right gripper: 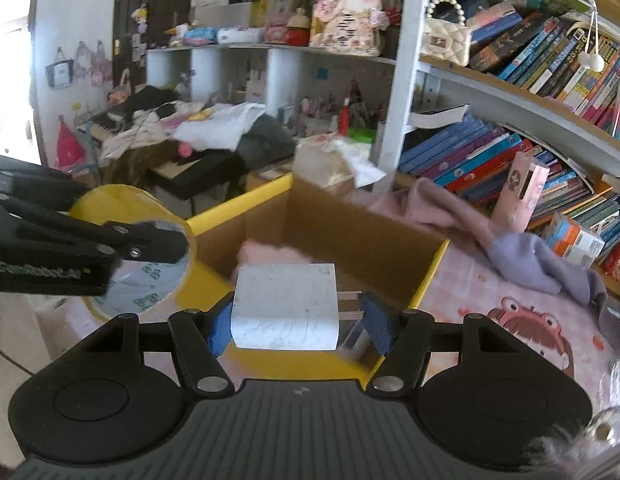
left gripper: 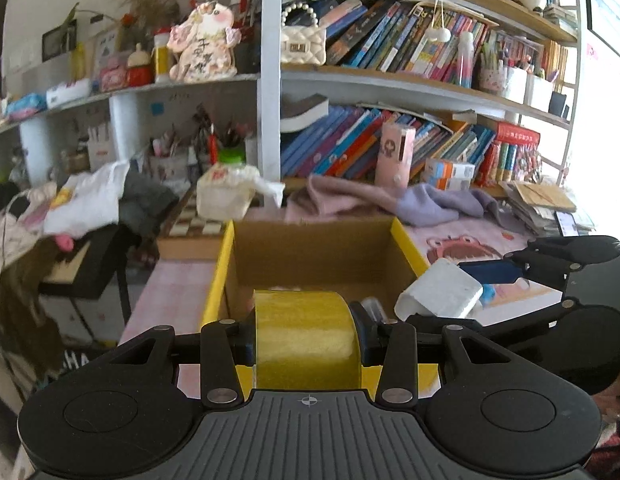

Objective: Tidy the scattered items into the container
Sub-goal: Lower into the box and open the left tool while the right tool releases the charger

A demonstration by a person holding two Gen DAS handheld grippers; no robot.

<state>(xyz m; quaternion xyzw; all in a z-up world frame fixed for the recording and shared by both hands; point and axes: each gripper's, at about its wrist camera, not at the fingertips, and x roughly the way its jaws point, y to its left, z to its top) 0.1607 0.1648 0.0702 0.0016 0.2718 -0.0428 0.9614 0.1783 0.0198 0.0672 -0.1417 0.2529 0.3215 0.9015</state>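
— While I've got both wrist views up, tell me what you need first.

— What's the left hand-held gripper doing?

— My left hand-held gripper (left gripper: 306, 344) is clamped on a roll of yellow tape (left gripper: 306, 334), one pad on each flat side of the roll. In the right wrist view I see the same roll (right gripper: 130, 240) from the side, with a black finger across its core.

— And the right?

— My right hand-held gripper (right gripper: 300, 322) is clamped on a white charger (right gripper: 284, 306). The blue pads (right gripper: 218, 332) press its body on one side and its two metal prongs on the other. From the left wrist view the charger (left gripper: 439, 292) hangs just beside the box's right wall.

— Where's the box?

— The box (left gripper: 407, 248) is open-topped cardboard with yellow edges, on the table (left gripper: 170, 296), which has a pink cover. The tape sits above its near edge. The charger is also over the near edge in the right view, with the brown interior (right gripper: 349, 232) behind it. Something pink and soft (right gripper: 270, 254) lies inside; I can't tell what it is.

— Anything around it?

— A pink cloth (left gripper: 341, 196) and a lilac one (left gripper: 441, 204) lie beyond the box's far right corner, and a tissue pack (left gripper: 226, 192) stands behind its far left corner. Bookshelves (left gripper: 389, 80) fill the background.
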